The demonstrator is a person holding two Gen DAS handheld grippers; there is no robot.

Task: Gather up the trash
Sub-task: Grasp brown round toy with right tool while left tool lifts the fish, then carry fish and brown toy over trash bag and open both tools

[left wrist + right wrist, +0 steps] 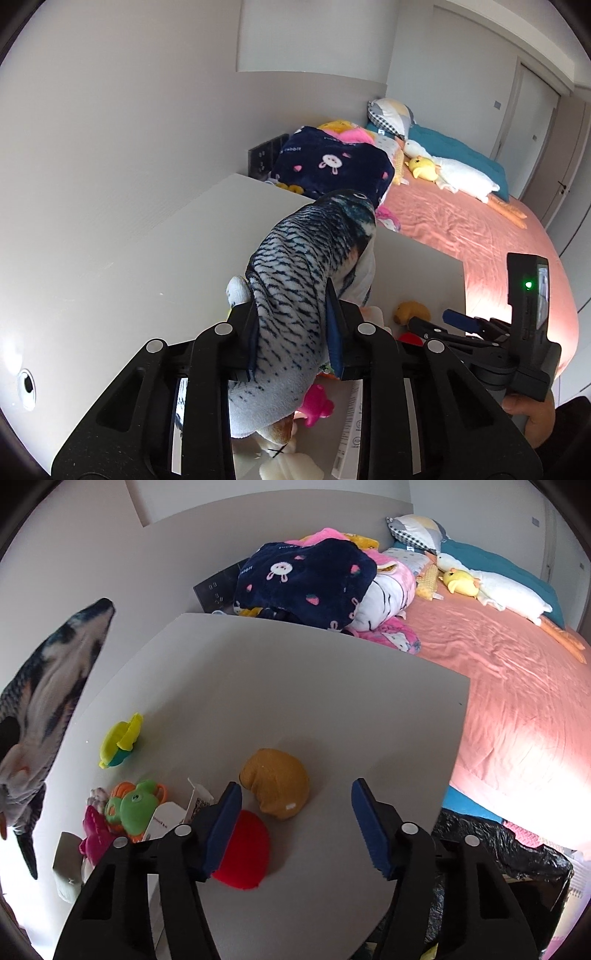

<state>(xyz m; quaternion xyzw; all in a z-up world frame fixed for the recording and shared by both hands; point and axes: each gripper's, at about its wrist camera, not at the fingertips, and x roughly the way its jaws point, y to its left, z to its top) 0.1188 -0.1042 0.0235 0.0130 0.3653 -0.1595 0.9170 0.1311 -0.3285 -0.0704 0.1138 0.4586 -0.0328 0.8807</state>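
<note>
My left gripper (291, 295) is shut on a grey-blue plush fish (295, 273) and holds it up above the white table (129, 258); the fish also hangs at the left of the right wrist view (44, 701). My right gripper (295, 794) is open and empty, low over the table (295, 683). A mustard plush (277, 781) lies between its fingertips, and a red plush (243, 853) lies by its left finger. The right gripper also shows in the left wrist view (461, 321).
On the table's left lie a yellow-green toy (122, 740), a green frog toy (135, 805), a pink toy (94, 836) and a white box (162, 821). A black trash bag (498, 856) sits below the table's right edge. A pink bed (517, 683) with plush toys and blankets is behind.
</note>
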